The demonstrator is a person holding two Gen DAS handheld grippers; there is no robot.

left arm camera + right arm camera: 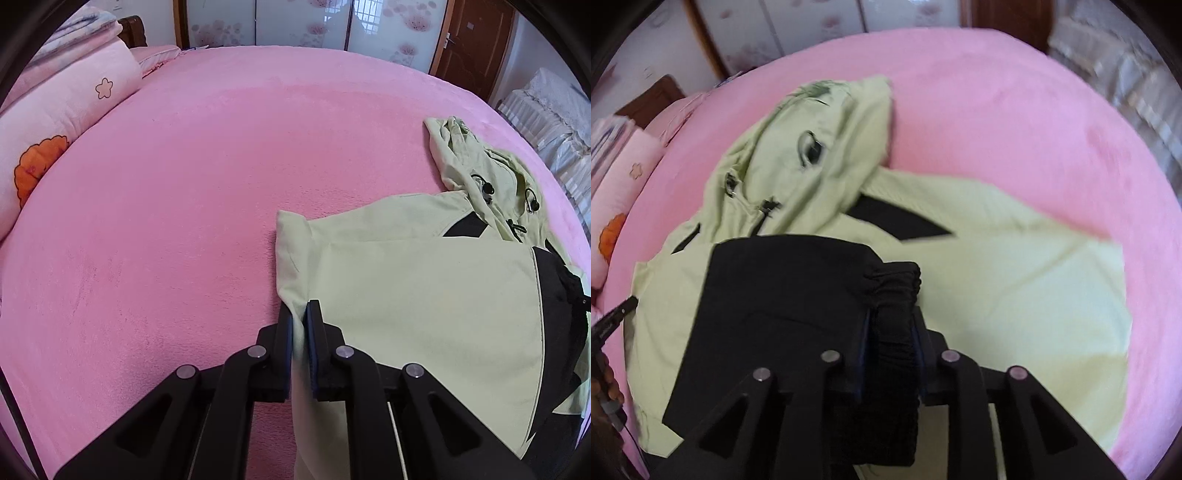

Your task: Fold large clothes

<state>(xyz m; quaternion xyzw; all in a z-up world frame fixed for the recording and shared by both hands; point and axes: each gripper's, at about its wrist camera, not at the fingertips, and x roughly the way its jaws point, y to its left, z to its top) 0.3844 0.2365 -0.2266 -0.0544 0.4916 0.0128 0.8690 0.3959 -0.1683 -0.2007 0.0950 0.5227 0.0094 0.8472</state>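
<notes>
We judge the fold about half done: the jacket (424,280) lies on the bed (184,184), its left side already turned in over the body with a straight edge, while the hood (820,147) is loose beyond the body and the bottom-up fold is not yet made. Our left hand-held gripper (300,314) is clamped on the jacket's folded pale edge. Our right hand-held gripper (892,325) is closed on the black cuff (892,295), holding that sleeve over the jacket's body.

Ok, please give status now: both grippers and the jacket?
Left gripper shut on pale green hooded jacket. Right gripper shut on its black elastic cuff. Nothing blocking.
</notes>
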